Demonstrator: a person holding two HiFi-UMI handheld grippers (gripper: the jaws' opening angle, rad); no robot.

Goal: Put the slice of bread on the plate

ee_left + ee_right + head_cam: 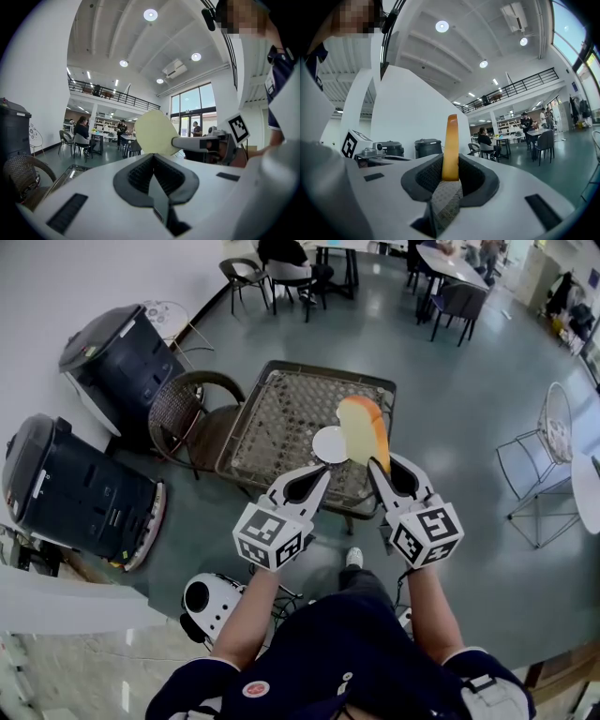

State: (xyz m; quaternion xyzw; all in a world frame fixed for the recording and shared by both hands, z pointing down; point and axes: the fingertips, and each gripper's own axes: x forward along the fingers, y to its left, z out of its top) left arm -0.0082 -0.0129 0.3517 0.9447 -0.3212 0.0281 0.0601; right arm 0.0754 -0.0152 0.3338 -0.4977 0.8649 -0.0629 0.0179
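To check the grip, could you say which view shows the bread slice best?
The right gripper view: the bread slice stands edge-on, clamped in the right hand-held gripper. The head view shows it whole; the left gripper view, its pale face.

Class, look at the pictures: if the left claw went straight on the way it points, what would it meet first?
Likely the slice of bread held in the right claw; depth is unclear.

Held out level, side by side.
Right gripper (381,465) clamps the bread (364,432) upright; left gripper (323,472), jaws together, empty, just beside the bread.
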